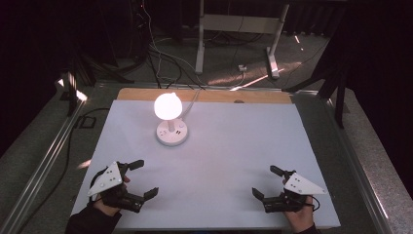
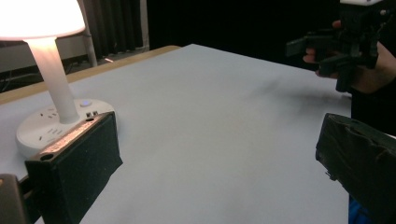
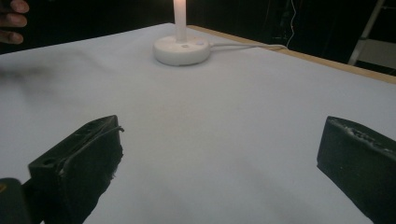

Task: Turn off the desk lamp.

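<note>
A table covered with a pale white sheet [image 1: 234, 161] sits in a dark room, seen from above. Toward the far left of the sheet stands a small white lamp [image 1: 170, 119], switched on, its round shade glowing brightly over a round white base with sockets and a button on top. A white cord [image 1: 192, 100] runs from the base toward the far edge of the table, where a strip of bare wood shows. At the near left corner, a person's hand holds the left gripper [image 1: 143, 179] just above the sheet, its two black jaws spread wide apart with nothing between them. At the near right corner, the other hand holds the right gripper [image 1: 265, 181], its jaws likewise spread wide and empty. The two grippers are well apart, both pointing inward toward the middle of the table. The lamp is well away from both, nearer the left one. Beyond the table, cables and a metal frame lie on the floor.
</note>
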Demonstrator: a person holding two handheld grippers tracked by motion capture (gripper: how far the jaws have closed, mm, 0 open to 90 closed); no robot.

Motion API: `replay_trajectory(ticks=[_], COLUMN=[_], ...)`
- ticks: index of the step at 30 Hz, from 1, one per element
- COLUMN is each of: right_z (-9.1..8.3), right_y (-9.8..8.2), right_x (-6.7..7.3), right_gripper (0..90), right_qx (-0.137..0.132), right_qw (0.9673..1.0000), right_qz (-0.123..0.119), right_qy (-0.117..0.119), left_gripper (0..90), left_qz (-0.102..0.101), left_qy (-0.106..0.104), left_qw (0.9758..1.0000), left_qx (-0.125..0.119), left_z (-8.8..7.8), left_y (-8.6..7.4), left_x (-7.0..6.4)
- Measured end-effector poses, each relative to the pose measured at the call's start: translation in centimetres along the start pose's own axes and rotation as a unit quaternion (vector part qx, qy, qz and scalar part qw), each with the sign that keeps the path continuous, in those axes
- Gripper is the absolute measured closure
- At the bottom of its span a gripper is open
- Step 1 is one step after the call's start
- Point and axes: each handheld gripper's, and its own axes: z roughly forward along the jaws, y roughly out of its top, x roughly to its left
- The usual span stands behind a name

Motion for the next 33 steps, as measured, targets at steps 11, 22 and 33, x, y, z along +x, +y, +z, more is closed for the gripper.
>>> replay_trajectory(ticks=[11,22,33], right_z=[0.0,0.0,0.0], right_y=[0.0,0.0,0.0], right_x=[0.0,0.0,0.0], right_gripper=[0.0,0.0,0.0], right_qx=[-0.003,-0.003,-0.003], right_qw=[1.0000,1.0000,1.0000], right_qz=[0.000,0.000,0.002], right_qy=[0.001,0.003,0.005], left_gripper=[0.6,0.6,0.6], left_qz=[-0.001,-0.012,-0.016], left_qy=[0.013,0.031,0.061], left_qw=[0.9999,0.9994,0.9979], left_qx=[-0.009,-0.013,-0.016], left_z=[1.0,1.6,3.0], left_y=[2.1,3.0,3.8], left_x=[0.9,1.9,2.5])
